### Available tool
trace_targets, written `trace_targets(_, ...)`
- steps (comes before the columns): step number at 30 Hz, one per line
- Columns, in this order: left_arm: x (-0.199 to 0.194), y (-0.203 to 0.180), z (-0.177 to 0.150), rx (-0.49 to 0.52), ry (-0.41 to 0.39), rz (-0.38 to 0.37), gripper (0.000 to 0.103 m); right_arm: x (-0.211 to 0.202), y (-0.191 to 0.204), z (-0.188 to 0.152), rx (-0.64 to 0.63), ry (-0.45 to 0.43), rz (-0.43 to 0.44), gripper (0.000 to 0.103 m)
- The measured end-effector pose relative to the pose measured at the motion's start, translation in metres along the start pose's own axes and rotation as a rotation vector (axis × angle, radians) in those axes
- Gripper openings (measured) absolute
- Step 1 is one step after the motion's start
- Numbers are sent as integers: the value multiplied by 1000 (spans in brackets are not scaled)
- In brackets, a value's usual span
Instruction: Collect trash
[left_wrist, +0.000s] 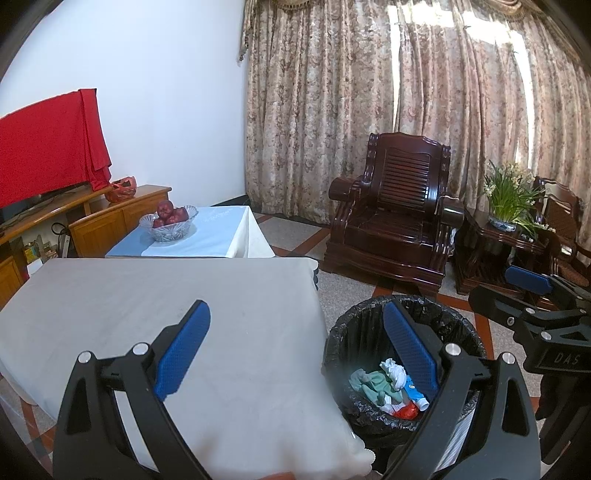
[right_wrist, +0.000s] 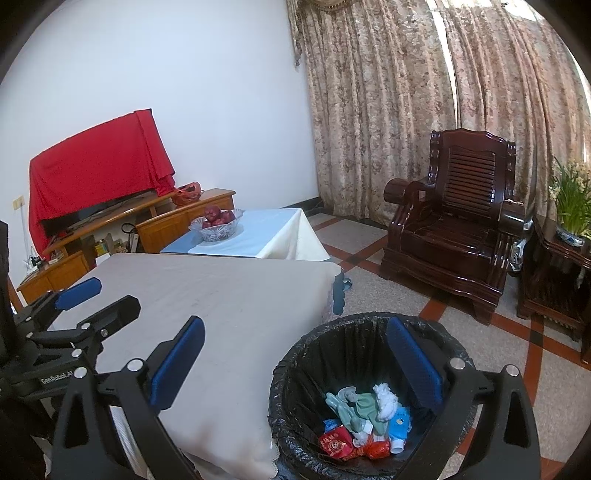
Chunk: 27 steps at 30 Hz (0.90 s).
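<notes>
Beside the cloth-covered surface (right_wrist: 229, 314), trash (right_wrist: 364, 421) is seen gathered in a lined bin (right_wrist: 295, 354); both grippers' jaws are spread, nothing held, suggesting collection is done.

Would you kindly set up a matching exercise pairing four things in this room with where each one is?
Things:
1. apples
2. crumpled trash
3. red cloth
4. potted plant

Places:
A. draped over the screen on the wooden cabinet
B. on the dark side table beside the armchair
C. in the glass bowl
D. inside the black-lined bin

Pairs: 1-C, 2-D, 3-A, 4-B
</notes>
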<state>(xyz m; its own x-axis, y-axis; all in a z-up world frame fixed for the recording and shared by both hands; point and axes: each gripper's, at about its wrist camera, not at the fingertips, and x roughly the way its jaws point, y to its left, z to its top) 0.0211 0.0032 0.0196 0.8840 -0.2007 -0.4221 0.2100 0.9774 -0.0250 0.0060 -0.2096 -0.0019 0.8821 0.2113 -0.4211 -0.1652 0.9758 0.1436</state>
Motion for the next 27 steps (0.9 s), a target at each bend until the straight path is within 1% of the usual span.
trace_targets(27,-1,2,-1,0,0,1,92,2,2,0,0,8,4,97)
